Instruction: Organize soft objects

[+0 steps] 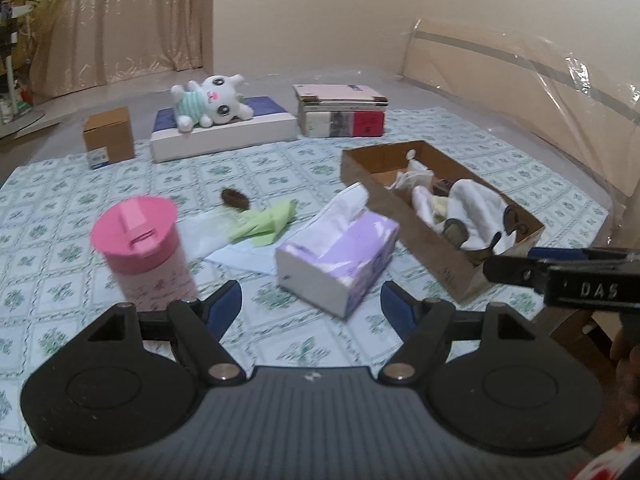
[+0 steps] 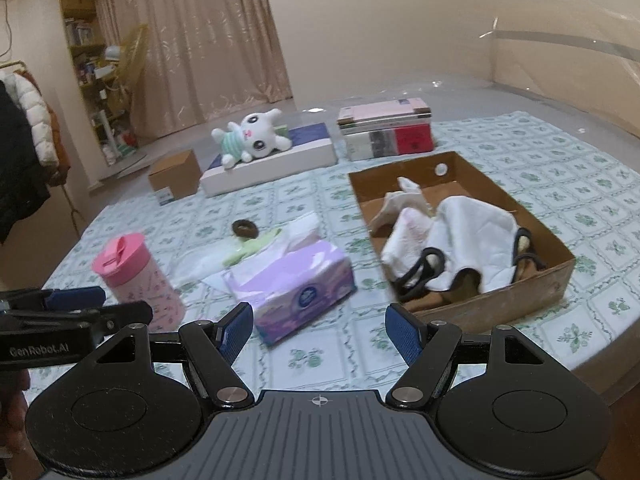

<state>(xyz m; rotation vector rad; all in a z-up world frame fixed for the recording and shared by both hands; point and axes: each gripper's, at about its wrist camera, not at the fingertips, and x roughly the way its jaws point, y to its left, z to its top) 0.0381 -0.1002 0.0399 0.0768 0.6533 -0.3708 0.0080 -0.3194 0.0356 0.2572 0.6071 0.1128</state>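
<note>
1. Setting: a lived-in home room.
2. Evidence: floor-length beige curtains (image 2: 208, 44) across the far wall.
3. Coats (image 2: 28, 136) hang on a rack at the left; cluttered shelves (image 2: 90, 60) stand beside the curtains.
4. A floral-print cloth (image 2: 500, 152) covers the counter, which carries a plush toy (image 1: 212, 100), a tissue box (image 2: 296, 284) and a pink tumbler (image 1: 140, 240).

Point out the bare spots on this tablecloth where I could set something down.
Free: the near strip in front of the tissue box, and the stretch between the pink cup, the small cardboard box and the white flat box. Crowded: the middle, where the green cloth, brown hair tie and tissue box cluster beside the cardboard tray.
</note>
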